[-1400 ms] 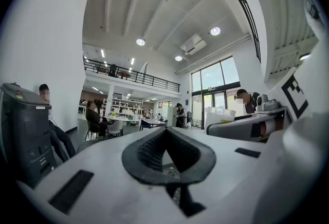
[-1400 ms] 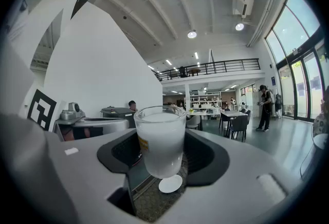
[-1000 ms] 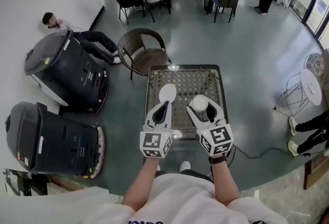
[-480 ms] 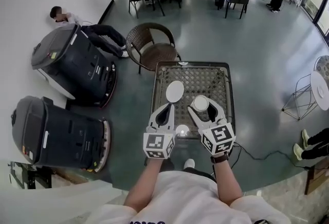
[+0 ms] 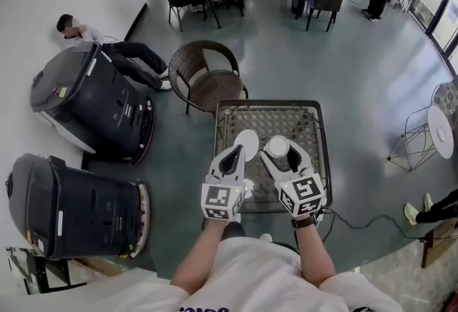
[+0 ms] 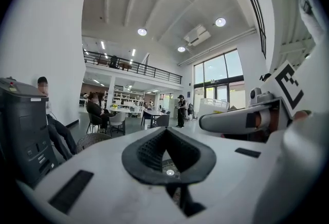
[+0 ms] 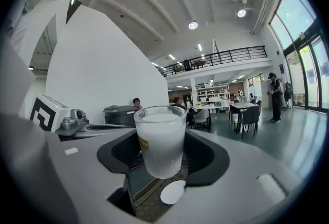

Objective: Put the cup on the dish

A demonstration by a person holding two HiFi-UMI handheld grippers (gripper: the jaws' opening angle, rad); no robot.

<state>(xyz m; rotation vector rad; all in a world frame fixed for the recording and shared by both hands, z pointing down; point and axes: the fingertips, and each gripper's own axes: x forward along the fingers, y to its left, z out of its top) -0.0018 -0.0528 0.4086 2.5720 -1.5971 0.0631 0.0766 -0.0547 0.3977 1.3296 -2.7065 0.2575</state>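
The right claw (image 5: pixel 280 149) is pinching the upright cup (image 7: pixel 160 141) over the desk (image 5: pixel 308 124), the dish (image 5: pixel 247 139) lying just left of it (left claw (image 5: pixel 235 151) pressed together, empty)

Head view looks down, gripper views level, sharing table (image 5: pixel 300 124)

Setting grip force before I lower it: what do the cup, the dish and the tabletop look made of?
Cup: frosted, translucent glass or hard plastic; light glows through its wall. Dish: smooth plain white, ceramic or plastic, cannot tell which. Tabletop: woven lattice, wicker-like, in a dark frame.
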